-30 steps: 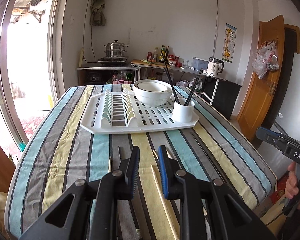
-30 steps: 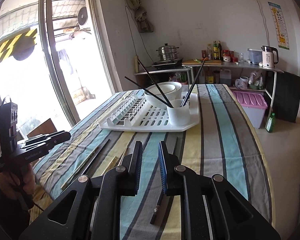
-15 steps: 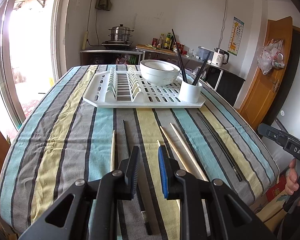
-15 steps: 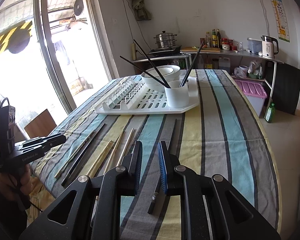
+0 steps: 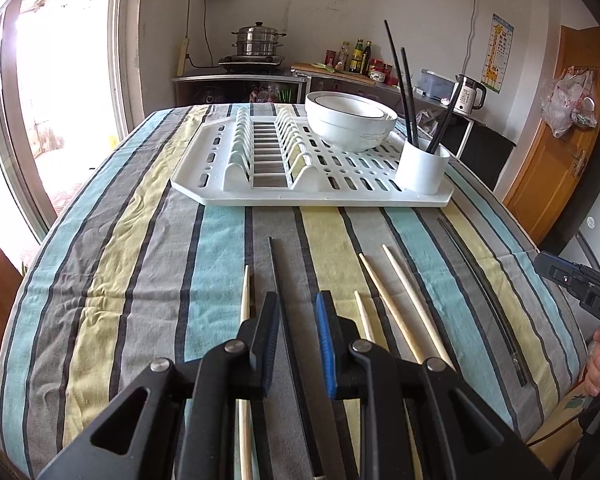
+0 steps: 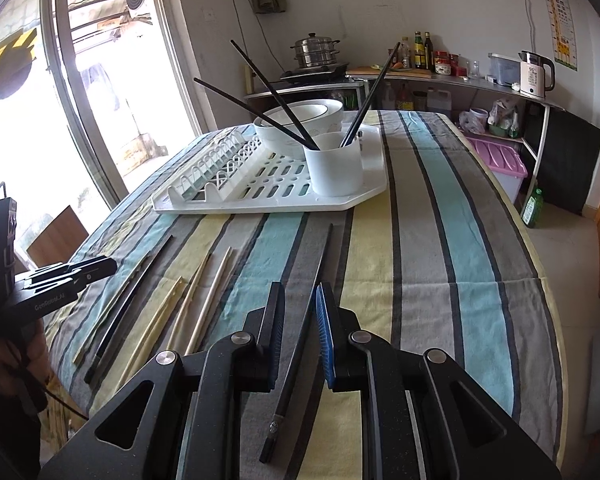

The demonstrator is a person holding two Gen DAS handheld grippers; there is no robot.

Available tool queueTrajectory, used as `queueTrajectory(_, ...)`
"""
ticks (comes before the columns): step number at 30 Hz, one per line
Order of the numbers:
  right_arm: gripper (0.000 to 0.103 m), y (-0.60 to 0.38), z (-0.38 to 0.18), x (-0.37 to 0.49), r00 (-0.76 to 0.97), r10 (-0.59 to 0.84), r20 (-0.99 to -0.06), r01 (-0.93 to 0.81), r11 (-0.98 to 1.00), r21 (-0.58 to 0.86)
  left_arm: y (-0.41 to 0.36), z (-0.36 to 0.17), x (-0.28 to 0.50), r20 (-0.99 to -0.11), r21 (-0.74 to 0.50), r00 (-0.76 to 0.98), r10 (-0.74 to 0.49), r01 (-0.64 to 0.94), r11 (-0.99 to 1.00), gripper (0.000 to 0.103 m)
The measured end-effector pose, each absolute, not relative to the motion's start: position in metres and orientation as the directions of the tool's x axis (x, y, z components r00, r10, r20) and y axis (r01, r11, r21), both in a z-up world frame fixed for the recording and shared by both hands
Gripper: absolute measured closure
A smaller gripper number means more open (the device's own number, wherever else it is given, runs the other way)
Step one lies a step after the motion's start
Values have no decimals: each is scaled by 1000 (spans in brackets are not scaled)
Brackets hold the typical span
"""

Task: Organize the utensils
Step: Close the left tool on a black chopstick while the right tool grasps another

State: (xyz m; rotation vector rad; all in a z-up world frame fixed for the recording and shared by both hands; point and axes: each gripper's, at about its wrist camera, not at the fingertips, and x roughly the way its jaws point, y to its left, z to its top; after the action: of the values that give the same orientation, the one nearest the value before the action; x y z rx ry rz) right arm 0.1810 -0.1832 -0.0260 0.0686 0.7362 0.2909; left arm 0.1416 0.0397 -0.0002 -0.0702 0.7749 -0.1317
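Note:
Several chopsticks lie on the striped tablecloth (image 5: 132, 240). In the left wrist view a black chopstick (image 5: 278, 268) runs on the cloth beneath my left gripper (image 5: 298, 300), whose jaws stand slightly apart with nothing between them. Wooden chopsticks (image 5: 404, 280) lie to its right, one more (image 5: 245, 296) to its left. In the right wrist view another black chopstick (image 6: 318, 268) lies under my right gripper (image 6: 300, 292), also slightly apart and empty. A white cup (image 6: 334, 168) on the white dish rack (image 6: 260, 204) holds three black chopsticks.
White bowls (image 5: 350, 120) are stacked on the rack behind the cup. A long black chopstick (image 5: 480, 288) lies near the table's right edge. A hand holds the other gripper (image 6: 80, 272) at the left. A counter with a pot, bottles and a kettle (image 5: 470, 94) stands behind.
Both grippers have sunk toward the tablecloth and tipped downward, so the loose chopsticks now lie right under their fingers. The jaws' gaps have not changed.

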Motion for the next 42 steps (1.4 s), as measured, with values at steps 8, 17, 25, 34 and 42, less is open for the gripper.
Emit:
queueTrajectory(8, 86, -176, -42, 235, 647, 266, -715, -235, 961, 145, 42, -17, 183, -756, -93, 643, -124, 81, 992, 83)
queueTrajectory(17, 86, -171, -56, 276, 603, 233, -763, -213, 969, 127, 41, -24, 213, -796, -75, 596, -105, 75, 994, 83)
queueTrajectory(25, 86, -166, -62, 293, 587, 207, -782, -194, 975, 112, 42, -31, 228, -823, -78, 559, -101, 66, 995, 83)
queueTrajectory(34, 86, -159, -69, 304, 569, 156, -807, -171, 983, 70, 36, -34, 234, -830, -54, 553, -79, 61, 997, 83)
queueTrajectory(42, 91, -148, -68, 308, 556, 97, -826, -166, 986, 5, 31, -34, 236, -835, -13, 548, -47, 66, 998, 84)
